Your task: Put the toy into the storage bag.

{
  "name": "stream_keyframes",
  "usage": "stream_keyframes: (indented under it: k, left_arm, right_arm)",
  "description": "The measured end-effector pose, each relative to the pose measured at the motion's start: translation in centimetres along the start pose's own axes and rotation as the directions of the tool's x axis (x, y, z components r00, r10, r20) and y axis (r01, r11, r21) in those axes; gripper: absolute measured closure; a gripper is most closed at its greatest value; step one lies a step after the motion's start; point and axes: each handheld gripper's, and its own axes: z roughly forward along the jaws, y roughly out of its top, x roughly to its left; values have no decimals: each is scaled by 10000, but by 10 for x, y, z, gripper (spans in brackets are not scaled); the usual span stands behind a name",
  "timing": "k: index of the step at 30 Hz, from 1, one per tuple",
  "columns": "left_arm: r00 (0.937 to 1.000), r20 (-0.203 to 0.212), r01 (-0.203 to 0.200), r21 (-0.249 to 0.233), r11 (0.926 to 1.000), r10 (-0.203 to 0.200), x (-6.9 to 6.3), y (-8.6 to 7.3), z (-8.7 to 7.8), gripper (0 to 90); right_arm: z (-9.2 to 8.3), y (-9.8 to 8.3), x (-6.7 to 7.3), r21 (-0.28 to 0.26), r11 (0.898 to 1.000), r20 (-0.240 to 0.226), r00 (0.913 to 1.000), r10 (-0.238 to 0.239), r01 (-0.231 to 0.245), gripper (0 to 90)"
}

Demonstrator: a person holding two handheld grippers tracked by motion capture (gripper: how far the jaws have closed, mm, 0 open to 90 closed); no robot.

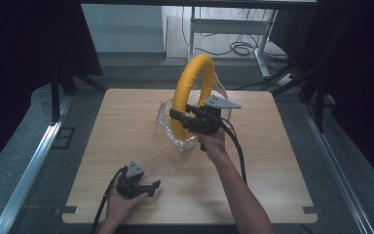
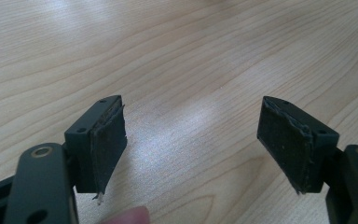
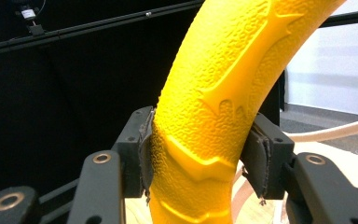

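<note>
One yellow ring [image 1: 187,92], thick and pebbled like a padded steering-wheel cover, stands upright on edge near the middle of the wooden table [image 1: 126,126]. Its lower part sits inside a clear plastic wrapper [image 1: 175,136] that lies crumpled on the table around it. In the right gripper view I see the ring's textured surface [image 3: 223,93] rising between my two black jaws, with both pads pressed against its sides, so my right gripper [image 1: 180,116] is clamped on the ring. From the high view this gripper reaches in level from the right side, held by my right hand [image 1: 213,141], and grips the ring on its near, lower curve. A pale loop [image 1: 219,90] shows just behind the ring. My left gripper [image 1: 153,187] rests well apart, at the near left corner of the table, in my left hand [image 1: 119,202]. Its jaws stand wide with nothing between them; the left gripper view shows bare wood grain [image 2: 182,70] beyond the worn pads [image 2: 107,144].
</note>
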Motion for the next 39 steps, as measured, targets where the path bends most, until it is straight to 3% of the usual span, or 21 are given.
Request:
stream_keyframes:
  k: [21,39]
  left_arm:
    - [10000,16,-46,46,10000,46,0,0,1,237]
    - [10000,26,-6,80,10000,5,-1,0,2,235]
  right_arm:
    - [6,-11,-12,230,9988,185,9989,424,-429,481]
    - [8,-18,-20,386,9978,324,9981,522,-534,473]
